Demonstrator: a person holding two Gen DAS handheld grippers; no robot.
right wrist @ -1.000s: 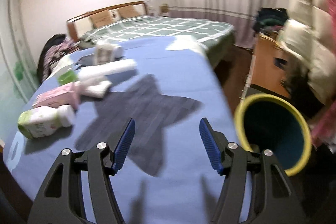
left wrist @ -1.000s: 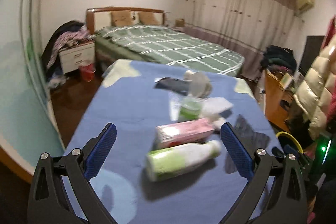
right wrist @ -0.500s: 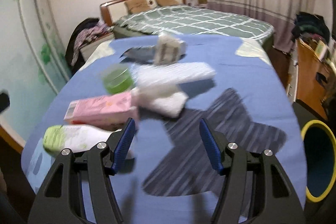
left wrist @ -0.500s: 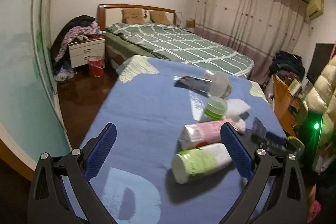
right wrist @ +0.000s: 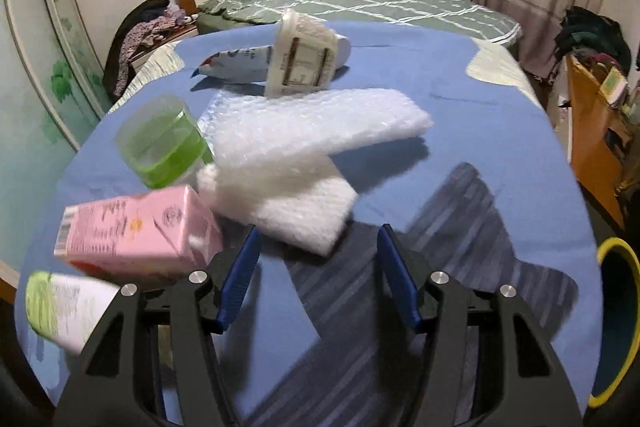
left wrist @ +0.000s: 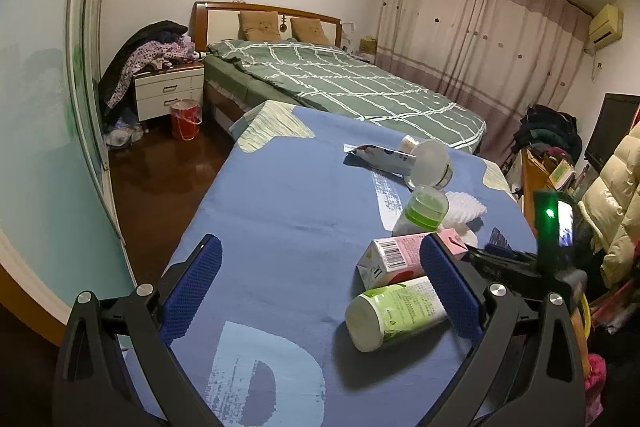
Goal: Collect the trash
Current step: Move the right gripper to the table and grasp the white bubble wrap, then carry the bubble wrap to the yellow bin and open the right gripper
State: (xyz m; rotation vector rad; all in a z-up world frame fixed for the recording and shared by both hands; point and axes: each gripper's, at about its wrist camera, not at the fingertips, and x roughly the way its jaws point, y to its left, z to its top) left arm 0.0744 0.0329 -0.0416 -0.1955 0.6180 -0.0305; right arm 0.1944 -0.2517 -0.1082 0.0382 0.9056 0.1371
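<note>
Trash lies on a table with a blue cloth (left wrist: 288, 211). A white and green bottle (left wrist: 394, 313) lies on its side by a pink carton (left wrist: 394, 257), a green-lidded jar (left wrist: 424, 213), white bubble wrap (right wrist: 304, 143), a plastic cup (right wrist: 304, 61) and a tube (left wrist: 380, 157). My left gripper (left wrist: 320, 291) is open and empty, with its right finger beside the bottle. My right gripper (right wrist: 318, 273) is open and empty, just short of the bubble wrap, with the pink carton (right wrist: 136, 227) at its left.
A yellow-rimmed bin (right wrist: 618, 319) stands beside the table on the right. A bed with a green cover (left wrist: 340, 87) lies behind the table. A nightstand (left wrist: 168, 93) and a red bucket (left wrist: 184, 117) stand at the far left. A wooden desk (right wrist: 596, 119) is on the right.
My right gripper has swung left from the bin side and moved in close to the bubble wrap and carton. My left gripper has shifted left, so the trash now sits at its right.
</note>
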